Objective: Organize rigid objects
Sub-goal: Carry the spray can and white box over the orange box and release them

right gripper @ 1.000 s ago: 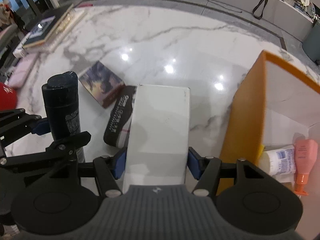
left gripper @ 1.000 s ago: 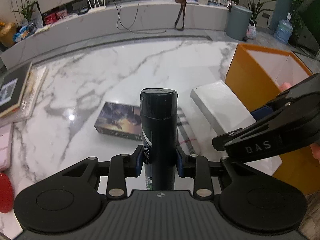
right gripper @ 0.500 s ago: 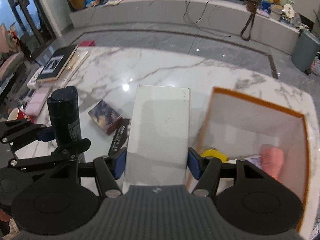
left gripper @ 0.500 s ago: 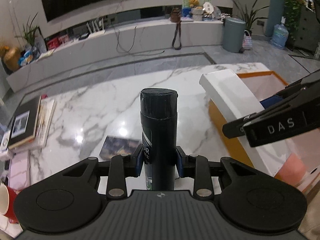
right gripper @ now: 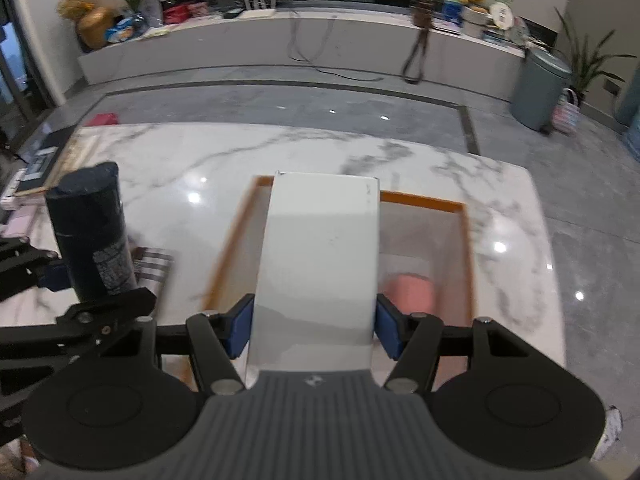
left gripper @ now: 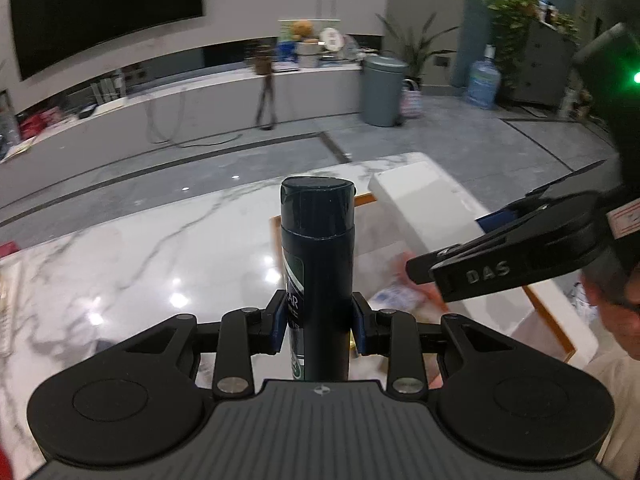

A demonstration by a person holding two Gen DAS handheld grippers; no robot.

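White box (right gripper: 320,256) is gripped by the right gripper (right gripper: 314,326) above the orange bin (right gripper: 466,240); black bottle (left gripper: 317,276) is clamped by the left gripper (left gripper: 319,326).

White box (right gripper: 320,256) hides much of the blurred orange bin (right gripper: 424,201)

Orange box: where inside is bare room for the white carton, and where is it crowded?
In the orange box, the far half, between the rim and the pink bottle, looks bare. The near right holds that bottle. The white carton hides the box's left part.
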